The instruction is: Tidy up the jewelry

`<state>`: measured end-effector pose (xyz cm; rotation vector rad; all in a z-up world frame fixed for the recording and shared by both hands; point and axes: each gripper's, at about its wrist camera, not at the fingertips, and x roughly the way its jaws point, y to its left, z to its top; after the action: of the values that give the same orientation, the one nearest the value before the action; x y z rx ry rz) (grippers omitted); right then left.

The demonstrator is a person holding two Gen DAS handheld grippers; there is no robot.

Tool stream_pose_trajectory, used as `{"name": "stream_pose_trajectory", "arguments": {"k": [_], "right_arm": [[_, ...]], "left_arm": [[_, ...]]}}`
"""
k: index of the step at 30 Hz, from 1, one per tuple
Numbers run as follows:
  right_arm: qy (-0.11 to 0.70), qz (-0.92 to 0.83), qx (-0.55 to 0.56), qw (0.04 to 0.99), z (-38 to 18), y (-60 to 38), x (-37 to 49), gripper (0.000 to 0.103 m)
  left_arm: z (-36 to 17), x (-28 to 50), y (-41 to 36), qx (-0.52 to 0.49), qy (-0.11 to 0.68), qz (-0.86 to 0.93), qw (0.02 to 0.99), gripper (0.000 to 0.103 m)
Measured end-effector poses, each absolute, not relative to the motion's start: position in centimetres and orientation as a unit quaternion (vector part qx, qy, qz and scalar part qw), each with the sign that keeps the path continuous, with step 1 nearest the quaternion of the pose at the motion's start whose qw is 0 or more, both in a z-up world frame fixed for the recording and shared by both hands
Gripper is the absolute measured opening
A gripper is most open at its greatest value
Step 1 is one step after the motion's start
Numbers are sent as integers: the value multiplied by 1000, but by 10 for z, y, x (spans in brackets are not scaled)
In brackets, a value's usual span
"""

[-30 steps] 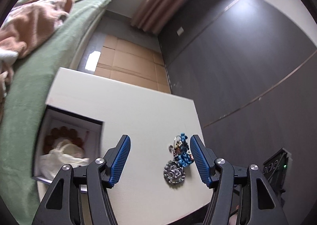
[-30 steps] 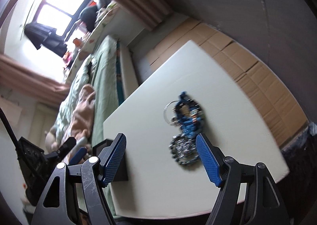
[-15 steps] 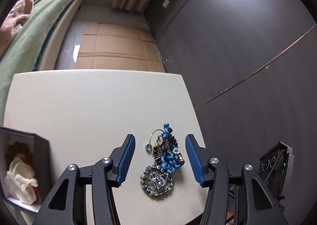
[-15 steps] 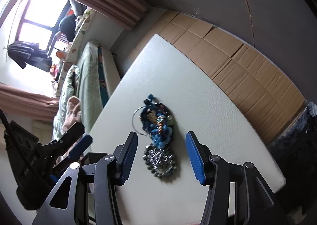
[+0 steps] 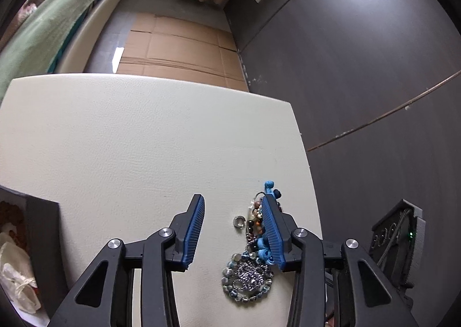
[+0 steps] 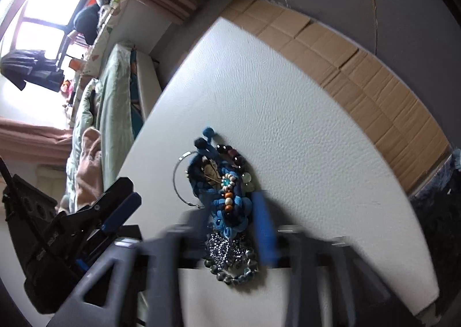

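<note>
Jewelry pile lying near the counter's right edge, right gripper fingers closing on it, left gripper fingers half spread and narrowing beside it; tangled strands are risking dragging neighbours off that edge.
</note>
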<state>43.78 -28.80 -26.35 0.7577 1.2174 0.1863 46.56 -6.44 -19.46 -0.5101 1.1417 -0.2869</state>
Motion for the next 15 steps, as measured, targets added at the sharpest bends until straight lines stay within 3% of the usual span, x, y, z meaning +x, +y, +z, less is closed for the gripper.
{"name": "stream_pose_trajectory", "arguments": {"k": [8,11,15], "right_arm": [[500,89,412,756,-247,-317,421,12],[485,92,424,760,-242,-321,416,12],[469,97,449,755,-241,-326,412,12]], "left_arm": [[-206,470,-89,-208,541,-158,799,42],[-214,469,-96,-207,554,-159,790,33],[-220,470,-101,-200,557,-155,791,31]]}}
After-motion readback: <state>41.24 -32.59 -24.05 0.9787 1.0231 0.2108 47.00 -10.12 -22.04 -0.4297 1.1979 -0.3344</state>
